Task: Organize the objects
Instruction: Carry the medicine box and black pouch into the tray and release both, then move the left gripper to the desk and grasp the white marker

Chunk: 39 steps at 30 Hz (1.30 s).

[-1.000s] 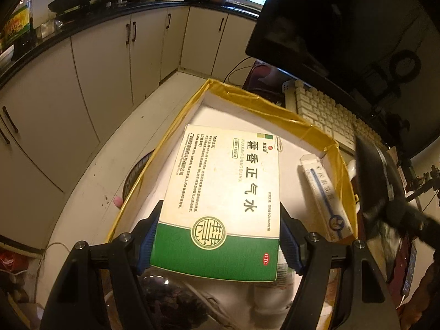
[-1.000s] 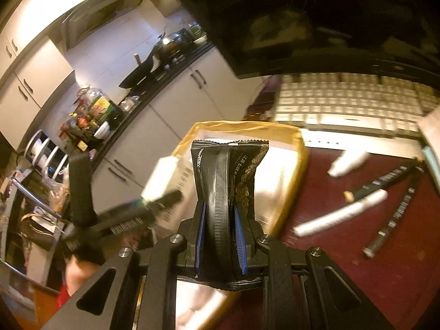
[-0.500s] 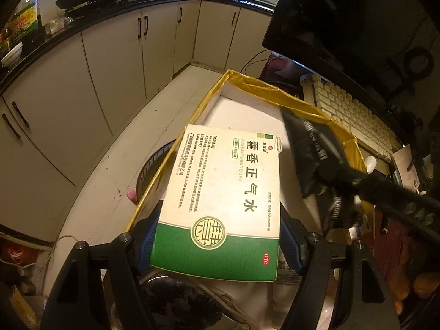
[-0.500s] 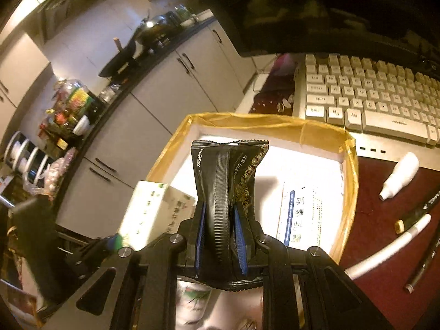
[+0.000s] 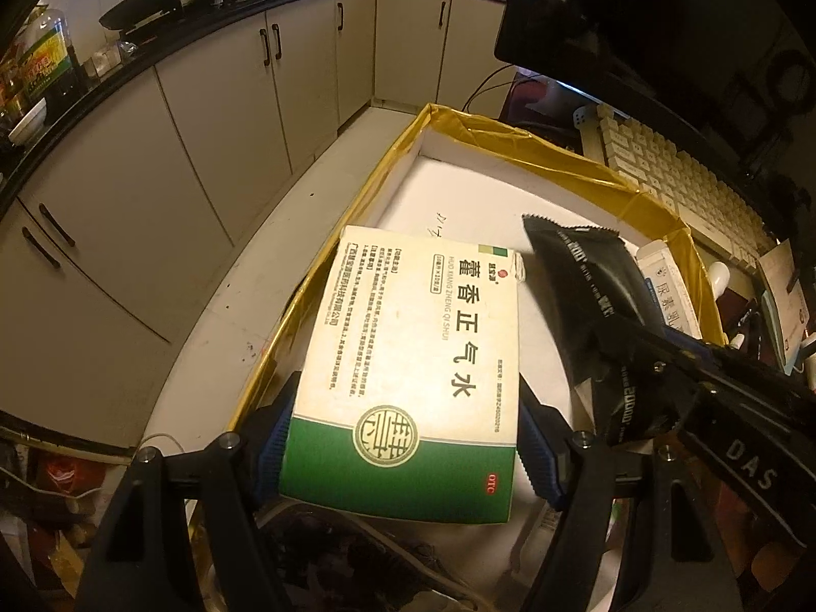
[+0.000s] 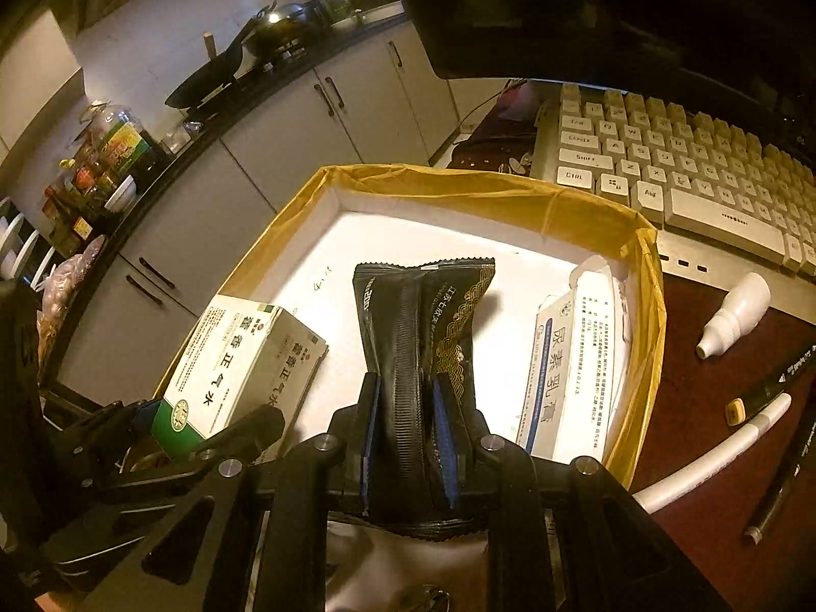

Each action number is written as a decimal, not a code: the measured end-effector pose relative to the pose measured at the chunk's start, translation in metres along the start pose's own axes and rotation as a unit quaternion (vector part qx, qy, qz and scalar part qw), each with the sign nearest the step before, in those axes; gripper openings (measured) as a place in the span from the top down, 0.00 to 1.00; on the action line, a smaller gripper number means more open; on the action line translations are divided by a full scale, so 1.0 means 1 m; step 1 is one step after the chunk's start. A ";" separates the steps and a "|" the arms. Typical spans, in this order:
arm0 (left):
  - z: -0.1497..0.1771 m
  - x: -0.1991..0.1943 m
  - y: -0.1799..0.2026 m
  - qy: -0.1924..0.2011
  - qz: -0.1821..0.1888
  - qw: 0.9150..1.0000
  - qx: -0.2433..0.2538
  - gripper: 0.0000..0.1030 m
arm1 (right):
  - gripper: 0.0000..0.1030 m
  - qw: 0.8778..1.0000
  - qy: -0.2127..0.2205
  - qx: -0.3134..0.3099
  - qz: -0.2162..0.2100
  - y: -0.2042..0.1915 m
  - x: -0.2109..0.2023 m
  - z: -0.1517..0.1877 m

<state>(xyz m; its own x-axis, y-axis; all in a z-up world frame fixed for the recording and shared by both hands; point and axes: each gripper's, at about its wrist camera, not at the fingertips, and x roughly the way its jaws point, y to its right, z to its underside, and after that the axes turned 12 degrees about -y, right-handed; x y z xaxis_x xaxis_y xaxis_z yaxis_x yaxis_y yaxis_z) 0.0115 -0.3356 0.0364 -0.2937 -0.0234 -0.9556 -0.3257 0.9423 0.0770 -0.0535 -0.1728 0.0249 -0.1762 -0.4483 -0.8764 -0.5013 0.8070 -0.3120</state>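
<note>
Black packet (image 6: 423, 357) has been brought over the box (image 6: 459, 188) by right gripper (image 6: 405, 438), jaws easing open; medicine carton (image 5: 408, 377) held by left gripper (image 5: 403, 438).

Both grippers pointing steeply downward, each with its jaws set about a load.
The left gripper (image 5: 403, 438) is clamping at a wide setting; the right gripper (image 6: 408, 438), nearly closed, is beginning to open its jaws.

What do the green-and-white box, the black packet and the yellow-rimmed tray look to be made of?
Green-and-white medicine box: printed cardboard, matte, with crisp folded edges. Black snack packet: probably glossy plastic film, given its serrated end, ribbed seam and pinched waist. Yellow-rimmed white tray: rigid white board or foam, I can't tell which; its rim is wrapped in wrinkled yellow tape or film.
</note>
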 end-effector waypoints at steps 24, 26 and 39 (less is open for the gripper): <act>0.022 -0.034 0.018 0.012 0.064 0.998 0.013 0.13 | 0.03 0.982 0.156 0.103 -0.017 0.140 -0.132 0.116; 0.025 -0.039 0.018 0.016 0.063 0.998 0.013 0.13 | 0.02 0.980 0.161 0.117 -0.014 0.154 -0.134 0.131; 0.036 -0.085 0.065 0.062 0.074 0.994 0.053 0.13 | 0.02 0.968 0.206 0.135 -0.044 0.190 -0.138 0.170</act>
<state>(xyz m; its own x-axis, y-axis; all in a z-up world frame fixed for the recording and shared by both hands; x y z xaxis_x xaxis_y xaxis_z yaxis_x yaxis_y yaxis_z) 0.0473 -0.2606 0.1128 -0.4427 0.0839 -0.8927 -0.1750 0.9684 0.1778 0.0191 0.1082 0.0245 -0.4938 -0.5908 -0.6381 -0.3009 0.8045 -0.5121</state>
